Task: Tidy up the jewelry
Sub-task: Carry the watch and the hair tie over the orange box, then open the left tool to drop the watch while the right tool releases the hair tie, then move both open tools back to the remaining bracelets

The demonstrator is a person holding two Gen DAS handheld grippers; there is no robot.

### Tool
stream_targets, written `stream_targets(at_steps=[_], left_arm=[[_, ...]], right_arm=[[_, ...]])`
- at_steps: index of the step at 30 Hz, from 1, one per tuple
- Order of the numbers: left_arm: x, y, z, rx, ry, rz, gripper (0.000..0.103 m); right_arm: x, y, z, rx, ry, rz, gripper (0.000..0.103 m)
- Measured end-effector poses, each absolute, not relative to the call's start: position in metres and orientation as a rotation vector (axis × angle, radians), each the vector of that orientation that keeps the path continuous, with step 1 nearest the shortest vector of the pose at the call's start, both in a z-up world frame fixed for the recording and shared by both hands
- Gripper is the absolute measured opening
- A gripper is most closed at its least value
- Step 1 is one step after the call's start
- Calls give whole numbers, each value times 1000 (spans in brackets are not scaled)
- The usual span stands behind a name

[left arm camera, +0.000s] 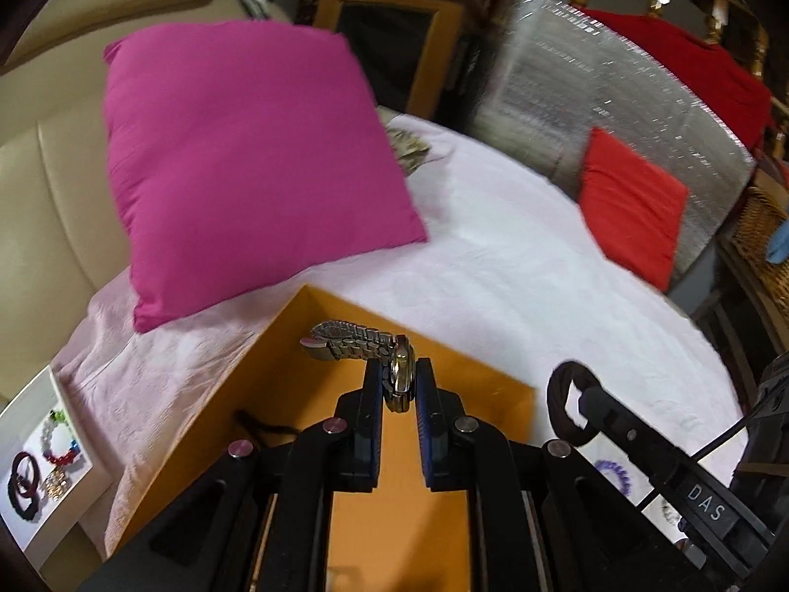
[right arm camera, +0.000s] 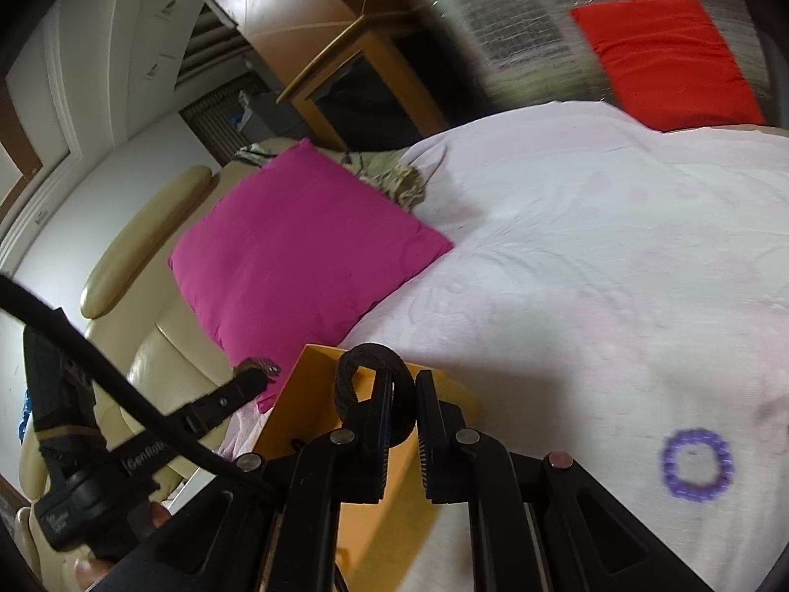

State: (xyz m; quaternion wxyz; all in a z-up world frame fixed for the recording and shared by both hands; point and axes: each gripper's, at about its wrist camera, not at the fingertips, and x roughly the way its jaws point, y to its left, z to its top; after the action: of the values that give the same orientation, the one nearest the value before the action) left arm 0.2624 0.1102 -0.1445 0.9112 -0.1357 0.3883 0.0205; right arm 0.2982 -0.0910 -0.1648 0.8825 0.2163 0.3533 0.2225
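Nearest, the left gripper [left arm camera: 399, 385] pinched a metal watch [left arm camera: 365, 345] over the orange box [left arm camera: 276, 375]; the right gripper [right arm camera: 404, 394] clamped a dark band [right arm camera: 375, 385] just right of it. A purple bracelet [right arm camera: 696, 464] lay unsorted on the white sheet [right arm camera: 591, 271], so sorting seemed unfinished.

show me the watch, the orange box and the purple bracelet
watch [left arm camera: 400, 370], left wrist view, on its case between the fingers
orange box [left arm camera: 276, 375], left wrist view, inner wall
purple bracelet [right arm camera: 666, 463], right wrist view, left side of the ring
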Motion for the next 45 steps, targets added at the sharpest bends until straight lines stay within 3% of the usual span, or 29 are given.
stream_targets(at_steps=[16,35,36,38,40,45], left_arm=[[270,130,-172,-302,936,94,13],[266,129,-146,-337,802,228,13],[266,130,-146,-333,801,242,13],[267,131,-146,-332,801,255,13],[269,130,-146,-328,801,255,13],[270,117,-142,-283,791,236,13]], right_arm=[[320,-43,-196,367,843,422,14],[332,-67,-198,550,905,494,15],[333,-66,-200,550,911,498,18],[333,-68,-202,572,909,509,42],[332,-74,-201,585,881,504,54],[324,-99,-195,579,839,478,54]])
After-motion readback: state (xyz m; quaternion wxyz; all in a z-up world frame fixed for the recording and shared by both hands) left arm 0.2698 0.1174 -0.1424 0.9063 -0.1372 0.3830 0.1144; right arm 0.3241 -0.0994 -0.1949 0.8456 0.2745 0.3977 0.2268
